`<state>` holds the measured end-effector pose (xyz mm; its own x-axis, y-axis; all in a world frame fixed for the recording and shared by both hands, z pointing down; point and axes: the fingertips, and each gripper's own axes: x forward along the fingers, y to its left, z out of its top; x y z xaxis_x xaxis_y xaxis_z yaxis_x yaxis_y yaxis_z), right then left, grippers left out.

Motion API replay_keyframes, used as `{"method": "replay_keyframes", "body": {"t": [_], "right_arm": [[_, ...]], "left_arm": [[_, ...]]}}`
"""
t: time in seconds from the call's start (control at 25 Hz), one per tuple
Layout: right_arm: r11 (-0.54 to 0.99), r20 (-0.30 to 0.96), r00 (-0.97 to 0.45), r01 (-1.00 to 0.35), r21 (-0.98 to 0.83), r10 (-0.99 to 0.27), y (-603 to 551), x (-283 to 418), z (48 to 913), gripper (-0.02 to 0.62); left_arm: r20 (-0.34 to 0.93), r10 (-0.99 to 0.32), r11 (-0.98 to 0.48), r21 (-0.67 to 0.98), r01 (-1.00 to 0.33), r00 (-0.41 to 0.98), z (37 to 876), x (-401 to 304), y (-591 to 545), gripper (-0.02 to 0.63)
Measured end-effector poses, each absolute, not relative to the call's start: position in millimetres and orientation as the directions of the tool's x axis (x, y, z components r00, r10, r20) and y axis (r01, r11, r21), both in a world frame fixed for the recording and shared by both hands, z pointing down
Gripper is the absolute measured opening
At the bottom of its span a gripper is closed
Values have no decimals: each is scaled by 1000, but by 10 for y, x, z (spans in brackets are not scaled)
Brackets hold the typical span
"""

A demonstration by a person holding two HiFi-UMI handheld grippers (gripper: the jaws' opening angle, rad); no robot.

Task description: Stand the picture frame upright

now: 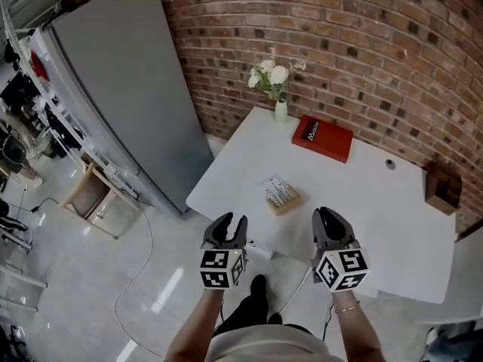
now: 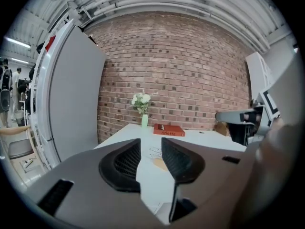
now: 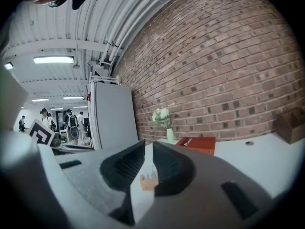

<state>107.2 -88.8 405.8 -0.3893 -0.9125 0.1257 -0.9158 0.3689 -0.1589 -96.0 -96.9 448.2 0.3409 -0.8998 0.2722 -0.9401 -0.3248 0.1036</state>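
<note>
The picture frame (image 1: 281,194), pale wood with a printed white face, lies flat on the white table (image 1: 377,217) near its front left edge. My left gripper (image 1: 229,221) hovers just off the table's front edge, below and left of the frame, jaws open a little and empty. My right gripper (image 1: 330,216) hangs over the front edge to the frame's lower right, jaws parted by a narrow slit, holding nothing. The picture frame (image 2: 156,154) shows through the left gripper's (image 2: 151,144) gap. The same frame (image 3: 148,180) appears between the right gripper's (image 3: 148,149) jaws.
A red book (image 1: 323,138) lies at the table's back, beside a green vase of white flowers (image 1: 280,110). A brown box (image 1: 441,187) stands at the right end. A tall grey cabinet (image 1: 128,89) stands left of the table. A brick wall runs behind.
</note>
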Motion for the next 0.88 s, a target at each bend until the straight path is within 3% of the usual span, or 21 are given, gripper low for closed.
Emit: {"method": "replay_keyframes", "body": {"t": [0.88], "right_arm": [[234,210,-258,-963,-135,-943,-1893,982,4255,37]], "left_arm": [[342,-819,-420,189,-888,461,4740,-988,-2299,124]]}}
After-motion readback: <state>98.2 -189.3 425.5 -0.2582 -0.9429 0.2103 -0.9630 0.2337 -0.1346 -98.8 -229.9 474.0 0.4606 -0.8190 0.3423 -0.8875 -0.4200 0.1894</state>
